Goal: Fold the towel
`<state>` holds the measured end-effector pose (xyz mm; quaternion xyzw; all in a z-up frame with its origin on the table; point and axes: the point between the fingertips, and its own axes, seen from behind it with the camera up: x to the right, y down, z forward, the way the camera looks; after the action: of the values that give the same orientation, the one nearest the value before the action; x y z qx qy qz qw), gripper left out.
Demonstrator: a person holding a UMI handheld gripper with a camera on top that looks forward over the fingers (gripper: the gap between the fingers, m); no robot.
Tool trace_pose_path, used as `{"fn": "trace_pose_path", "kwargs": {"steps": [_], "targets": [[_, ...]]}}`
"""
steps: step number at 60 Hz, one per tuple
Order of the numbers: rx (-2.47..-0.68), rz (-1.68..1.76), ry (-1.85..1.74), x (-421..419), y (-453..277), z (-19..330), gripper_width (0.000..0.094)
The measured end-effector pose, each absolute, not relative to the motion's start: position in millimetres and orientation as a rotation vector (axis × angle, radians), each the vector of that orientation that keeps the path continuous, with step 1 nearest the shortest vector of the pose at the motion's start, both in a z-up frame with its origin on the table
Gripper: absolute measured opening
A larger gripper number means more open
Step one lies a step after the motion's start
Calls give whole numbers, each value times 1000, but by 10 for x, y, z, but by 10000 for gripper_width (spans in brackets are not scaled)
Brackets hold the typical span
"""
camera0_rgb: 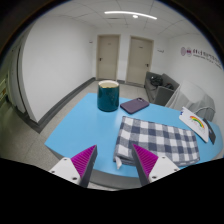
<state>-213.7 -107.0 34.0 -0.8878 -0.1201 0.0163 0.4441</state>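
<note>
A white-walled room with two doors (122, 58) lies beyond a light-blue worktop (85, 125). The gripper (113, 160) hovers with fingers apart, holding nothing. The checkered towel (158, 139) lies flat just ahead of its right finger; a teal canister (107, 97) and dark notebook (134, 104) sit beyond.

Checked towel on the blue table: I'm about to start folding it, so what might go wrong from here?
The gripper is open, short of the checked towel.
1. The towel's near edge hangs over the blue table edge; a pull could drag it off.
2. A white card touches its far corner and might shift.
3. The teal cup could be knocked.
</note>
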Motion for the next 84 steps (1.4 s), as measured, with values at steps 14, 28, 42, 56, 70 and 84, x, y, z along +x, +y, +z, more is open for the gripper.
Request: {"fn": "trace_pose_path", "kwargs": {"steps": [14,28,42,56,70,84], "targets": [[-2257,49,-298,-2054,-238,-109,482],[-2203,-44,-335,-1863,-156,-153,37],[-2170,96,-279,-1863,-162,211,4],[-2076,64,-112,-570,9,1117,7],[-2183,-170,36,913,-111,660,25],[-2275,-165,164,1290,-293,299,355]]}}
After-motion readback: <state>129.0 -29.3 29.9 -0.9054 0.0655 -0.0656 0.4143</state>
